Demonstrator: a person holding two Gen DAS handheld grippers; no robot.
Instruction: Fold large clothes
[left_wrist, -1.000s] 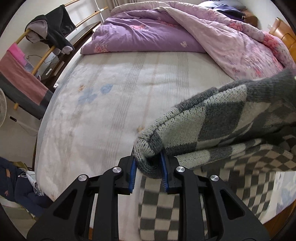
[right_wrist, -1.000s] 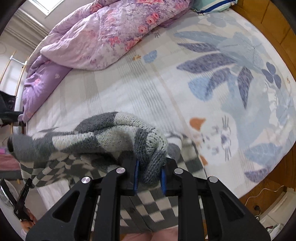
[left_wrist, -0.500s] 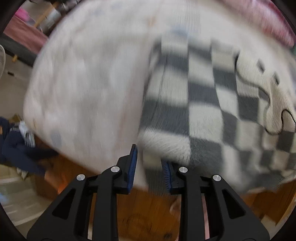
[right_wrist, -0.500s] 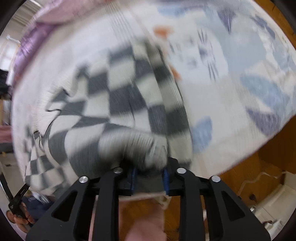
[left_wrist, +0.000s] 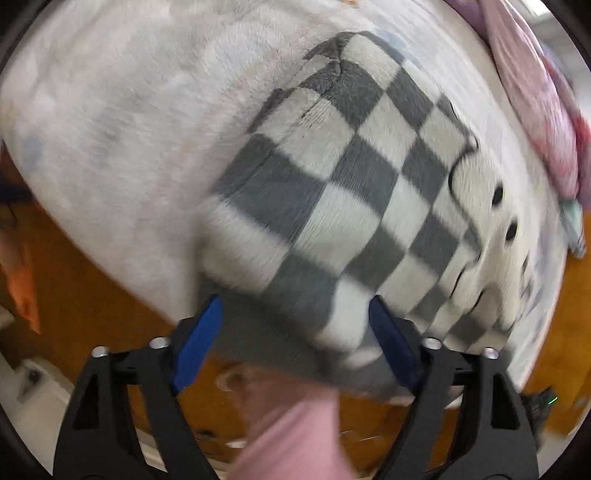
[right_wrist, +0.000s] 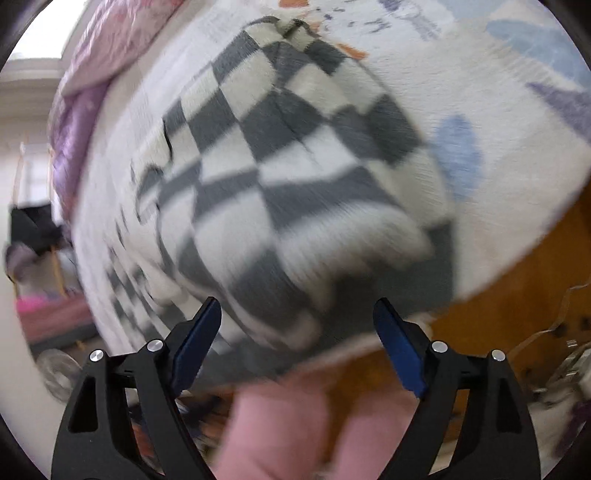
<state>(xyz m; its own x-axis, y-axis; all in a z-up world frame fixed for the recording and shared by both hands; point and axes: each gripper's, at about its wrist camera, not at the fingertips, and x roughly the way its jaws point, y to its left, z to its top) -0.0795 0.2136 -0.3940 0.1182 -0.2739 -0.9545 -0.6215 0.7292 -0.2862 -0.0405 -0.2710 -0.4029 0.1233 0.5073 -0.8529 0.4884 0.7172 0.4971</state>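
Grey-and-white checkered knit sweater lying folded on pale printed bedsheet; left gripper and right gripper spread wide, empty, at its near edge.

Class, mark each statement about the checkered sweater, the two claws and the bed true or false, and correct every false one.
1. The left claw is clamped on the sweater. False: it is open.
2. The checkered sweater lies on the bed. True.
3. The right claw is open. True.
4. The sweater is plain red. False: it is grey and white checks.
5. A pink and purple quilt lies on the bed beyond the sweater. True.
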